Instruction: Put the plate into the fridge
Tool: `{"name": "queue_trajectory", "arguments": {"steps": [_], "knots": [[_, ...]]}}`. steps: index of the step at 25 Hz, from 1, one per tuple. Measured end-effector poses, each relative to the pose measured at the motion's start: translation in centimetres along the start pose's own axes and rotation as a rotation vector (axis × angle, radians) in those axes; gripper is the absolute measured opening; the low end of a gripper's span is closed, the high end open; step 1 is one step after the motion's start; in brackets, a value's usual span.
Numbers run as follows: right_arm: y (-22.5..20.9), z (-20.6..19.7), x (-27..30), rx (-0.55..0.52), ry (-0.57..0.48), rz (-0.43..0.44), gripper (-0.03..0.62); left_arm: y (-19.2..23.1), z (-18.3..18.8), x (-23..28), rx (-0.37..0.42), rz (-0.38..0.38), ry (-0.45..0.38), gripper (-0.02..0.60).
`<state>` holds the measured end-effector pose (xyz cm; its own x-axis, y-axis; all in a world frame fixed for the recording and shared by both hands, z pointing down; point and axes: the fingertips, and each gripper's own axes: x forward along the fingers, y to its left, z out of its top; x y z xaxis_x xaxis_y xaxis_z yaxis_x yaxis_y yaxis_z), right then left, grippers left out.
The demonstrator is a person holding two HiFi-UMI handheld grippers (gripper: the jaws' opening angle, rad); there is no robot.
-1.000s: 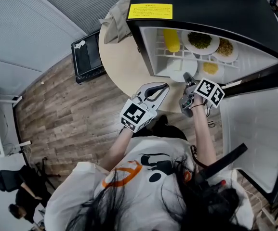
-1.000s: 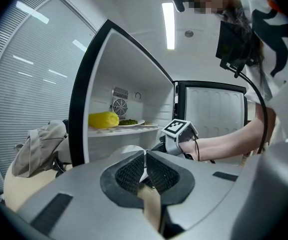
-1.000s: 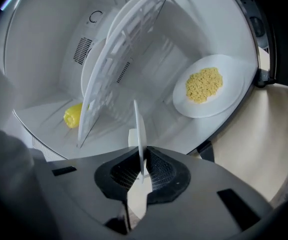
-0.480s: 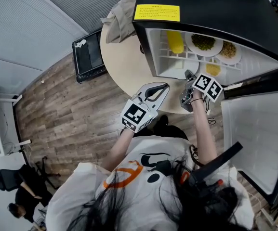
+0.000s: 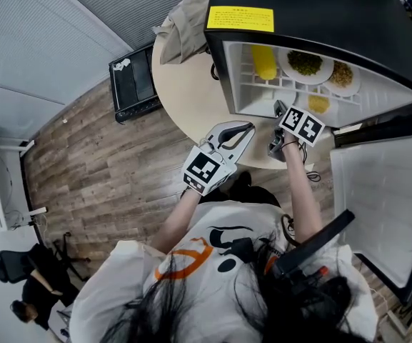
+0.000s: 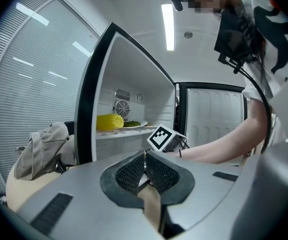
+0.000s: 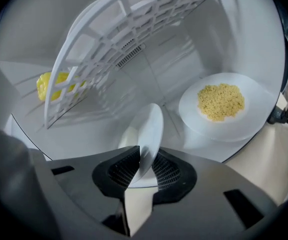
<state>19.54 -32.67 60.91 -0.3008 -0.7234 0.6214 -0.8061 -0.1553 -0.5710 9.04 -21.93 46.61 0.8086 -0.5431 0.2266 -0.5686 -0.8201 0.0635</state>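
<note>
Inside the open fridge (image 5: 320, 9), a white plate (image 7: 151, 126) lies on the lower floor, seen nearly edge-on. Its near rim still sits between the pads of my right gripper (image 7: 144, 165), whose jaws are opening and drawing off the rim. In the head view the right gripper (image 5: 278, 111) reaches into the fridge's lower compartment. My left gripper (image 5: 243, 129) hovers over the round beige table (image 5: 184, 84) in front of the fridge. The left gripper view shows the left gripper (image 6: 144, 160) shut, with nothing between its pads.
Another white plate with yellow grains (image 7: 221, 104) lies just right of the plate. Above is a white wire shelf (image 7: 134, 24) carrying a yellow item (image 5: 264, 61) and two food plates (image 5: 305, 63). The fridge door (image 5: 377, 199) stands open at right. A beige bag (image 5: 184, 13) sits on the table.
The right gripper has pushed deeper into the fridge's lower compartment with the plate. The left gripper has barely shifted.
</note>
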Motion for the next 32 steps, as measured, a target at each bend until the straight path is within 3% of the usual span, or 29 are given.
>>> {"name": "queue_trajectory", "arguments": {"steps": [9, 10, 12, 19, 32], "knots": [[0.1, 1.1, 0.4, -0.366, -0.043, -0.165, 0.171, -0.1, 0.2, -0.5, 0.012, 0.005, 0.0, 0.011], [0.1, 1.0, 0.4, -0.403, -0.042, -0.183, 0.232, -0.2, 0.1, -0.6, 0.013, 0.006, 0.003, 0.011], [-0.1, 0.6, 0.7, -0.472, -0.033, -0.216, 0.264, -0.3, 0.0, -0.7, 0.015, 0.007, 0.007, 0.011], [-0.1, 1.0, 0.7, -0.586, -0.055, -0.265, 0.299, -0.4, 0.0, -0.7, 0.022, 0.011, 0.013, 0.011], [0.2, 1.0, -0.9, -0.422, -0.077, -0.183, 0.296, -0.7, -0.3, -0.8, 0.005, 0.014, 0.021, 0.011]]}}
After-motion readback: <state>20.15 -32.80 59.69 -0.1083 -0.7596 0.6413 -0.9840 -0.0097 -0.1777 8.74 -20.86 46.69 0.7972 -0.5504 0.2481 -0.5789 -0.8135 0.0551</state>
